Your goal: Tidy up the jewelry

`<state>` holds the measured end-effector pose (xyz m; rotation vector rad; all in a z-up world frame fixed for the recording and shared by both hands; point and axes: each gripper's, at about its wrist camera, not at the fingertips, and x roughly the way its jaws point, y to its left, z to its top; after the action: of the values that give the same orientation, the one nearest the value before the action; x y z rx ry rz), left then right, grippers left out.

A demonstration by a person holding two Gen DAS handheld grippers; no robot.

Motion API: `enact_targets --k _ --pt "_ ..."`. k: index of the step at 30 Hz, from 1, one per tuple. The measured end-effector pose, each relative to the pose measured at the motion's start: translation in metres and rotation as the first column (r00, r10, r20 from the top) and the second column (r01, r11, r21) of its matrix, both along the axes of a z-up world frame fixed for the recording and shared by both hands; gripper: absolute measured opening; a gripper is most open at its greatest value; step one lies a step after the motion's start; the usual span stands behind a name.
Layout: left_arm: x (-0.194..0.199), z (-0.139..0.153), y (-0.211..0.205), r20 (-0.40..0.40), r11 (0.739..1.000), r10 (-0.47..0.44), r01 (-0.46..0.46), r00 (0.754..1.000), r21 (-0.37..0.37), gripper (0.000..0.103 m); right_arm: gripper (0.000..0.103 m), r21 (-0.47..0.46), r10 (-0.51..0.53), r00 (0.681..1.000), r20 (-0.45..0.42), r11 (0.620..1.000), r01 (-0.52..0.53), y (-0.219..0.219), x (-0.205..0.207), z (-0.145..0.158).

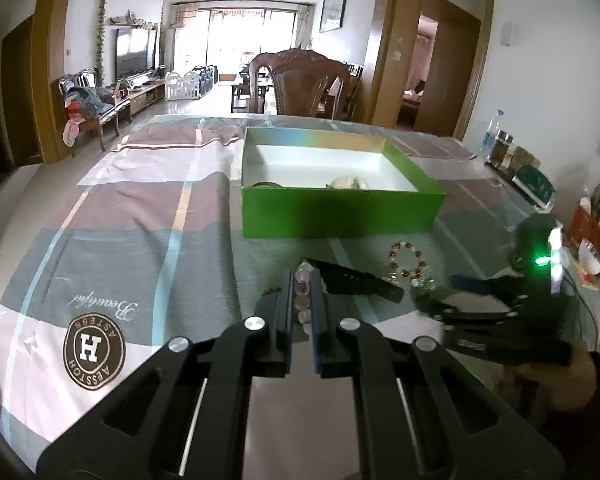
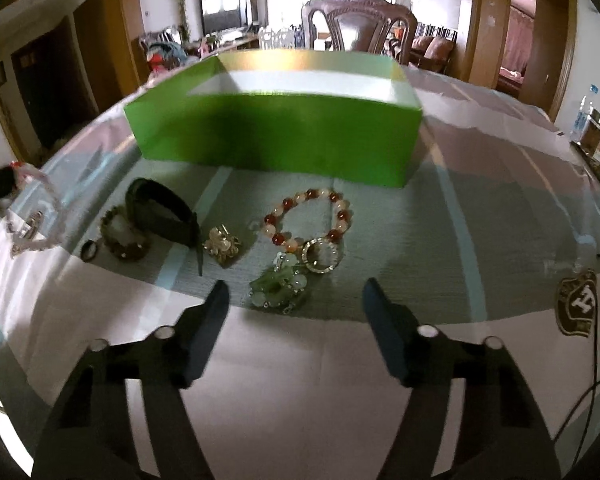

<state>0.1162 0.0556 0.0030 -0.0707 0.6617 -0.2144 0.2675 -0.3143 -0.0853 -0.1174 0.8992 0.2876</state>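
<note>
My left gripper (image 1: pixel 302 280) is shut on a pale pink bead bracelet (image 1: pixel 303 298), held above the cloth; the bracelet also shows at the left edge of the right wrist view (image 2: pixel 46 216). The open green box (image 1: pixel 342 208) stands ahead, with a few pieces inside (image 1: pixel 346 183). My right gripper (image 2: pixel 294 292) is open and empty, just short of a green jade piece (image 2: pixel 278 290). Beyond it lie a red-and-white bead bracelet (image 2: pixel 310 218), a crystal ring (image 2: pixel 321 256), a gold flower brooch (image 2: pixel 221 245), a dark bangle (image 2: pixel 162 210), an amber bracelet (image 2: pixel 124 236) and a small dark ring (image 2: pixel 89 249).
The table carries a striped cloth (image 1: pixel 140 208) under clear plastic. A wooden chair (image 1: pixel 300 80) stands behind the far edge. Bottles and jars (image 1: pixel 500 144) line the right side. A black cable (image 2: pixel 596 360) runs along the right edge.
</note>
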Motion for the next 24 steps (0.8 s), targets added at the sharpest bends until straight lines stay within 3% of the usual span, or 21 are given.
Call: enact_targets --k 4,6,7,8,17,24 --pt "-0.005 0.001 0.001 -0.003 1.000 -0.003 0.003 1.000 -0.006 0.008 0.020 0.000 0.002 1.000 0.009 1.000 -0.002 -0.001 0.002 0.001" --pt "-0.008 0.001 0.003 -0.003 1.000 -0.001 0.001 1.000 -0.012 0.007 0.018 0.006 0.010 1.000 0.012 1.000 -0.010 -0.001 0.000 0.002" --pt "-0.009 0.002 0.003 -0.005 1.000 -0.001 0.001 1.000 -0.015 0.008 0.010 0.010 0.012 1.000 0.015 1.000 -0.012 -0.002 -0.001 0.002" --pt "-0.011 0.002 0.004 -0.005 1.000 0.000 0.000 1.000 -0.017 0.008 0.008 0.021 0.012 1.000 0.017 1.000 -0.012 -0.003 -0.003 0.004" --pt "-0.030 0.010 0.006 0.001 0.999 0.008 -0.008 1.000 -0.039 0.008 0.008 0.125 0.016 0.991 0.131 0.992 -0.033 -0.021 -0.053 0.062" --pt "-0.049 0.015 -0.003 0.013 0.999 0.001 -0.001 1.000 -0.035 0.008 0.008 0.167 0.000 0.961 0.278 0.985 -0.049 -0.033 -0.106 0.107"
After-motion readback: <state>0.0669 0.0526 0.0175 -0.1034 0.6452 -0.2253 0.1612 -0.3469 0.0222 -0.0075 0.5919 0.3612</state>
